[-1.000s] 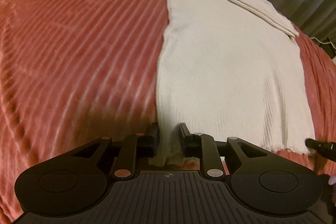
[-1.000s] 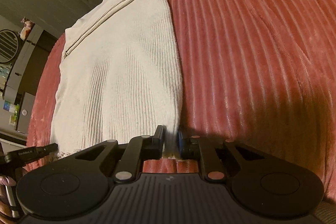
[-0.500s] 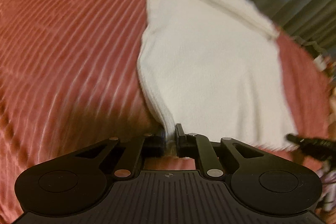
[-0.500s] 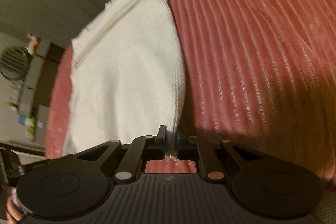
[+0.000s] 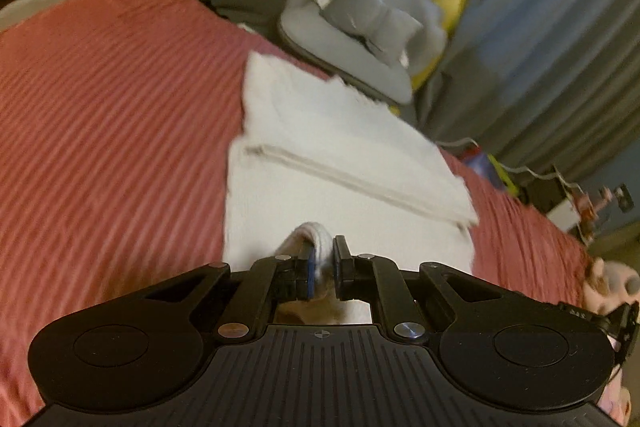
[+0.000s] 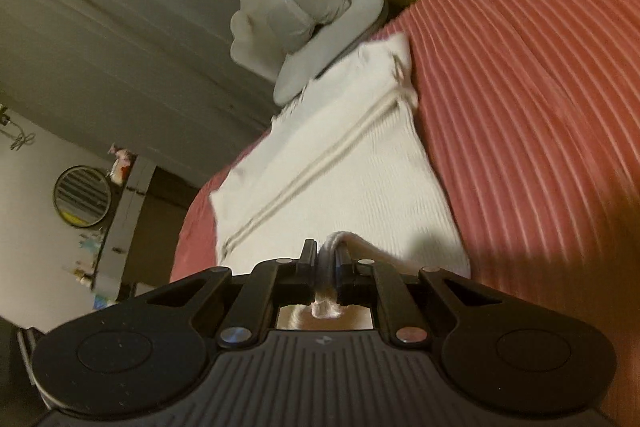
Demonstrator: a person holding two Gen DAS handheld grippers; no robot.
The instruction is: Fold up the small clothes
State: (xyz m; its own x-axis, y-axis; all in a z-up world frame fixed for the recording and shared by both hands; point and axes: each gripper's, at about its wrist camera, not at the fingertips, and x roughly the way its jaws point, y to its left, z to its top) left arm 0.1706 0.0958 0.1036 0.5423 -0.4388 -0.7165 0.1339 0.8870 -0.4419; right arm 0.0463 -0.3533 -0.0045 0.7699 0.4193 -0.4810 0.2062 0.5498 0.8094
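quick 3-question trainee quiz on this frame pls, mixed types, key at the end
1. True or false: the left gripper is open and holds nothing.
2. What does the right gripper pinch? A) the grey pillow B) an edge of the white knit garment C) the pink bedspread
3. Fill in: the garment lies on a ribbed ____ bedspread.

Key: 1 false, it is shut on a fold of the garment; 2 B; 3 pink.
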